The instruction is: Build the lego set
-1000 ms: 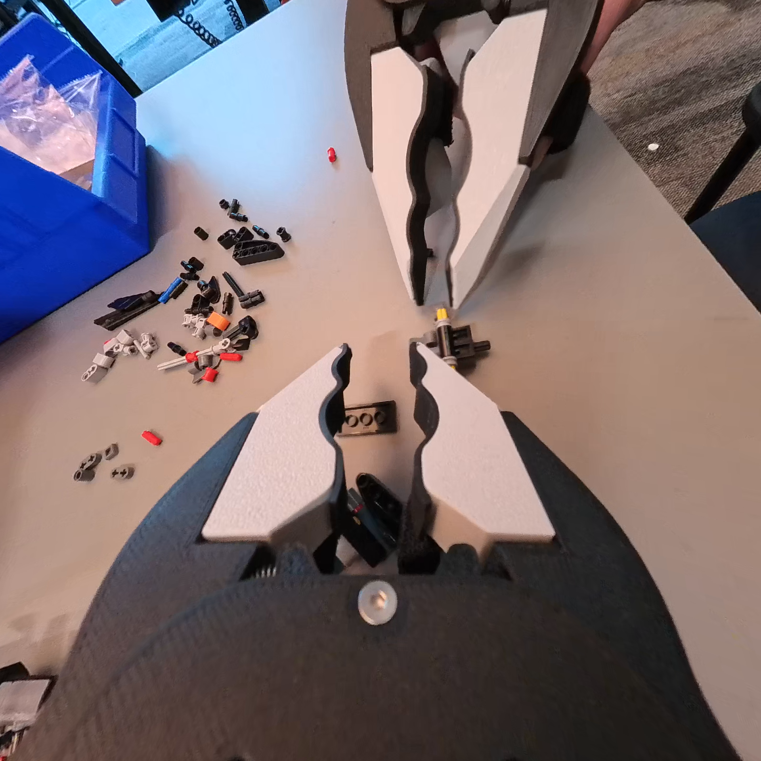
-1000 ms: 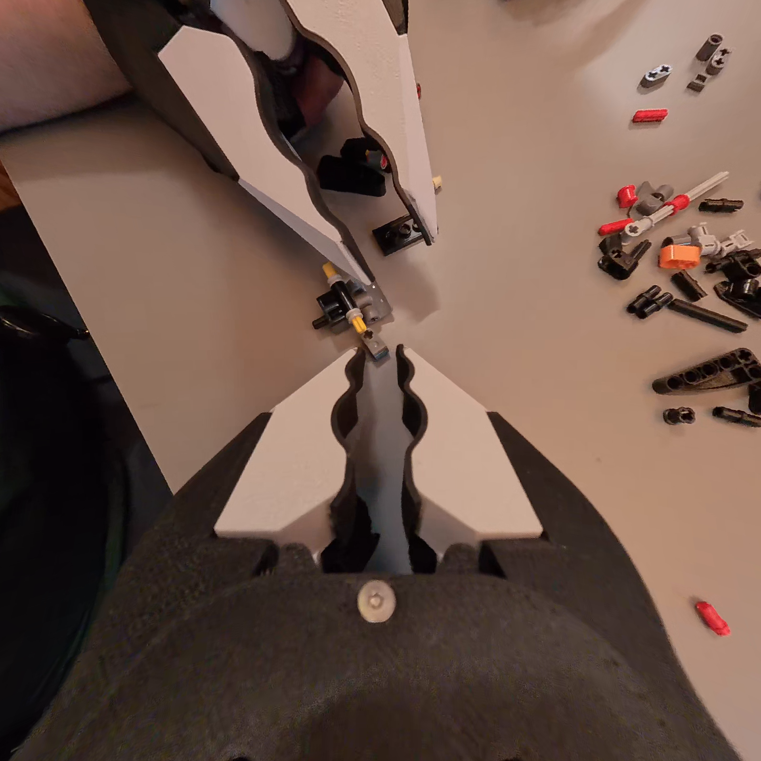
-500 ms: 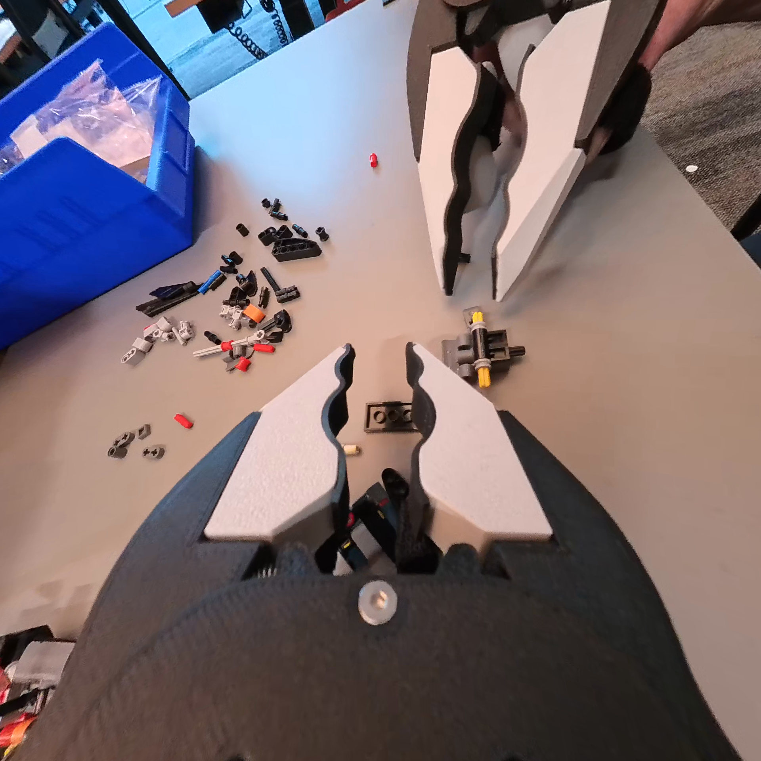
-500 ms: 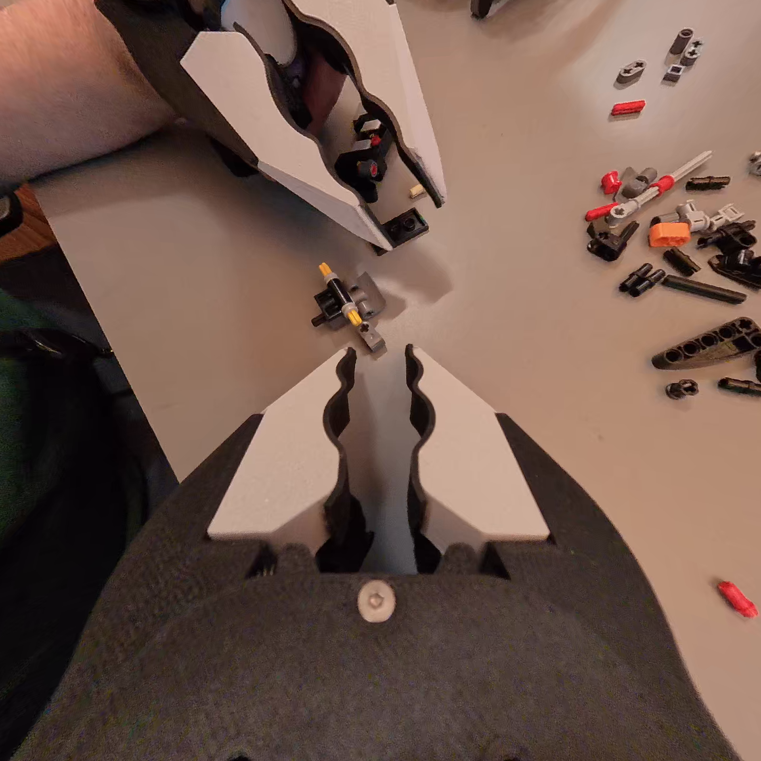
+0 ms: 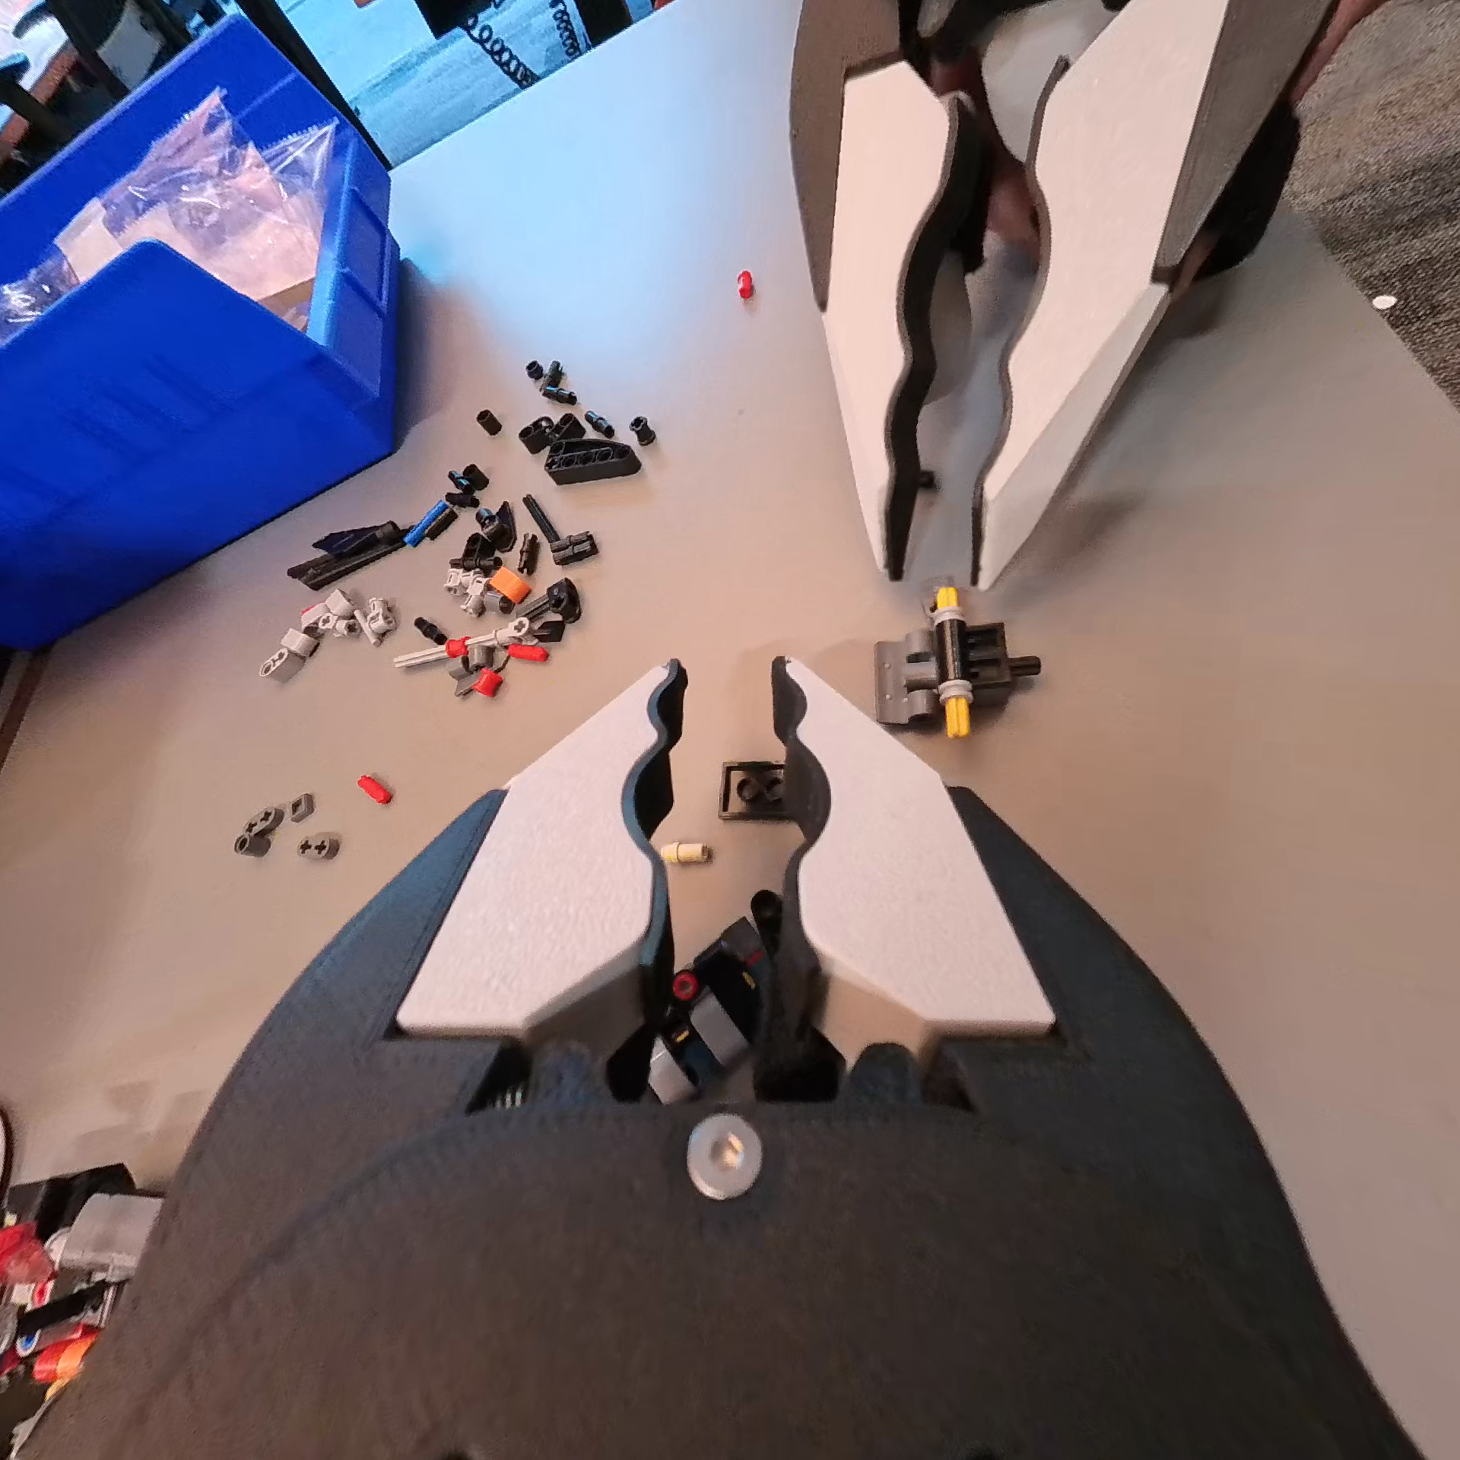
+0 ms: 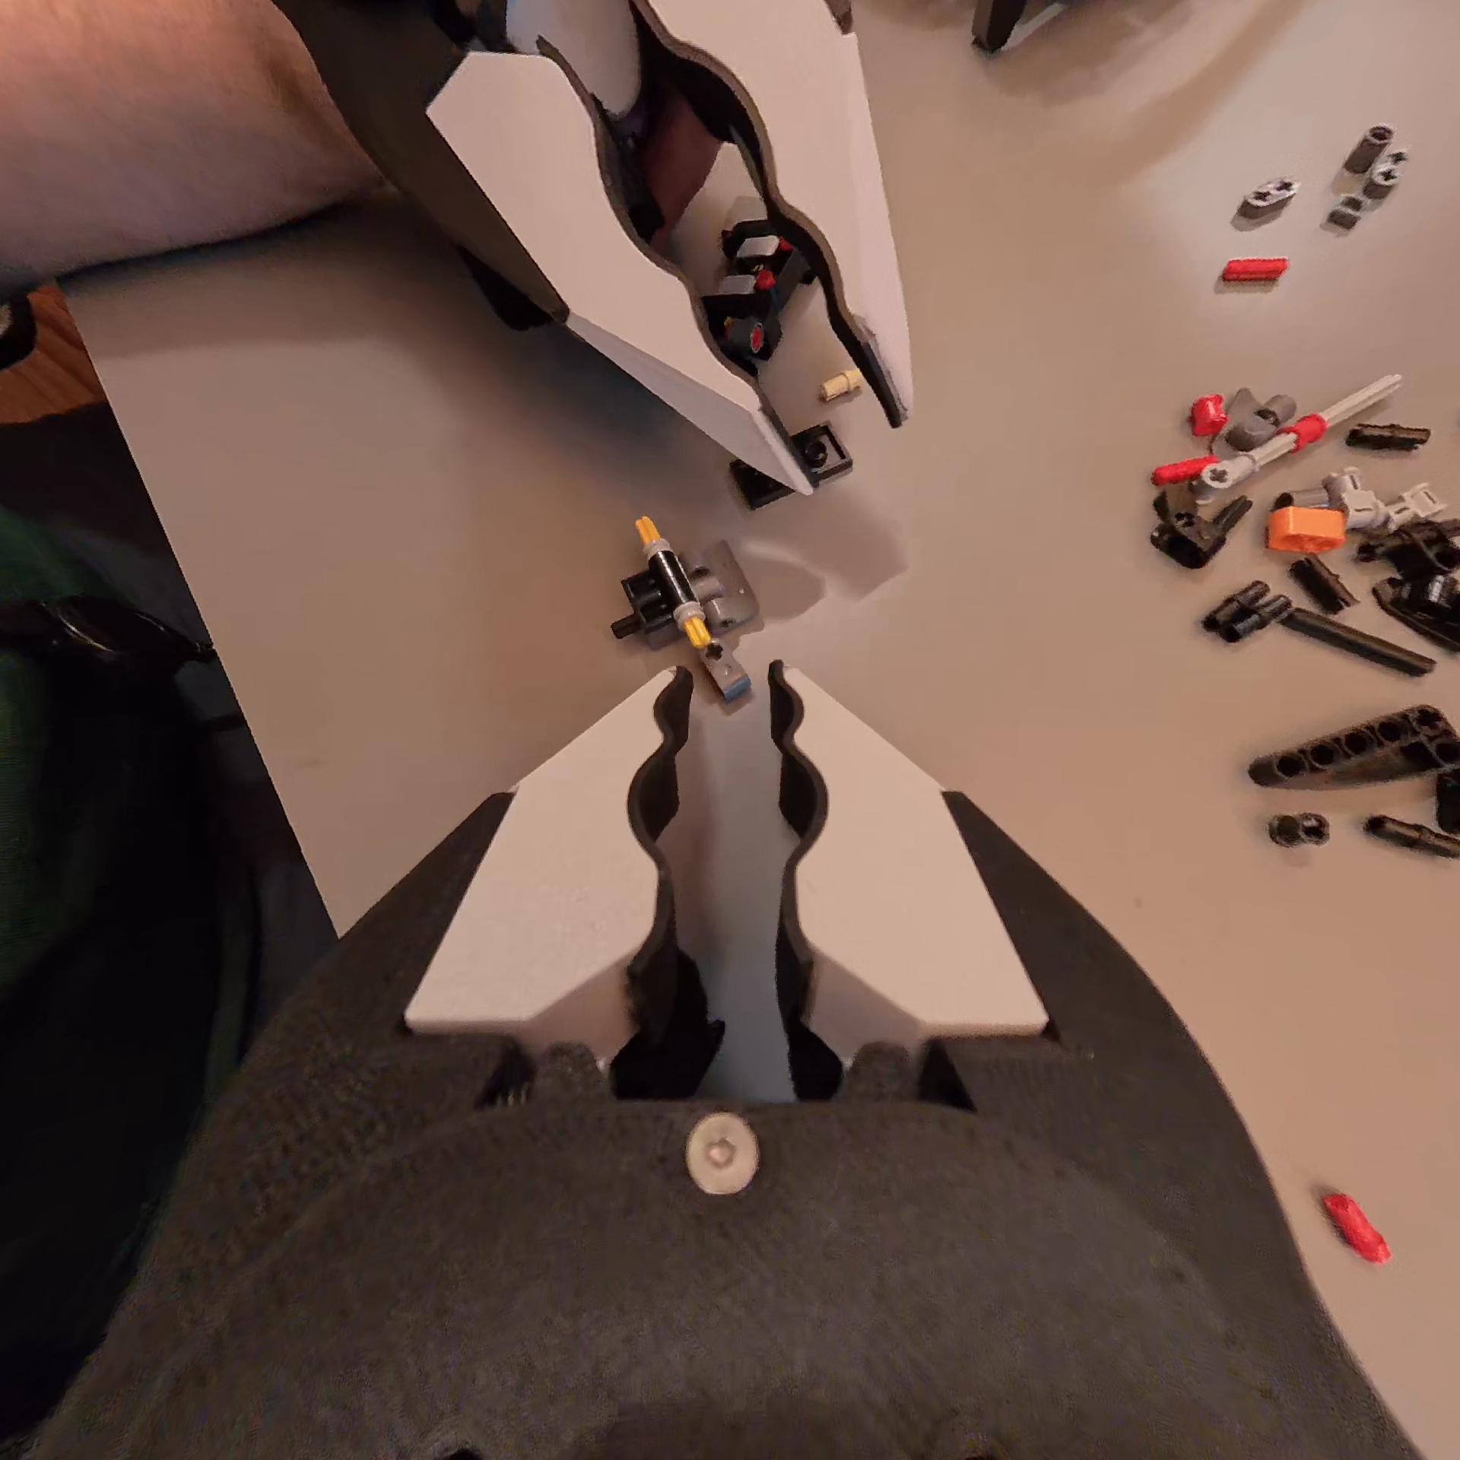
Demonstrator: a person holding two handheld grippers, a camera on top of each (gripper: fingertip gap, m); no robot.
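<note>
A small lego assembly [image 5: 948, 671] of grey and black parts on a yellow axle lies on the grey table [image 5: 1185, 869]; it also shows in the right wrist view [image 6: 683, 600]. My right gripper [image 6: 727, 671] is open, its tips either side of the small grey piece on the axle's end; the left wrist view shows it [image 5: 938, 577] just above the axle. My left gripper [image 5: 728, 671] is open, left of the assembly. Below it lie a black plate [image 5: 754, 790] and a cream pin [image 5: 686, 853]. A black and grey sub-assembly [image 5: 711, 1003] shows between its finger bases; whether held, I cannot tell.
A blue bin [image 5: 197, 411] with plastic bags stands at the far left. A pile of loose pieces [image 5: 490, 569] lies beside it, also in the right wrist view [image 6: 1303, 513]. A lone red pin [image 5: 744, 284] lies farther off. A forearm [image 6: 158, 142] rests at the table edge. About 5 cm separates my left fingertips from the cream pin [image 5: 686, 853]. My right wrist view [image 6: 837, 378] looks at it from another angle.
My left gripper has drawn back from the yellow-axle assembly, which it touched a second ago. My right gripper's jaws have opened wider around the axle's end.
</note>
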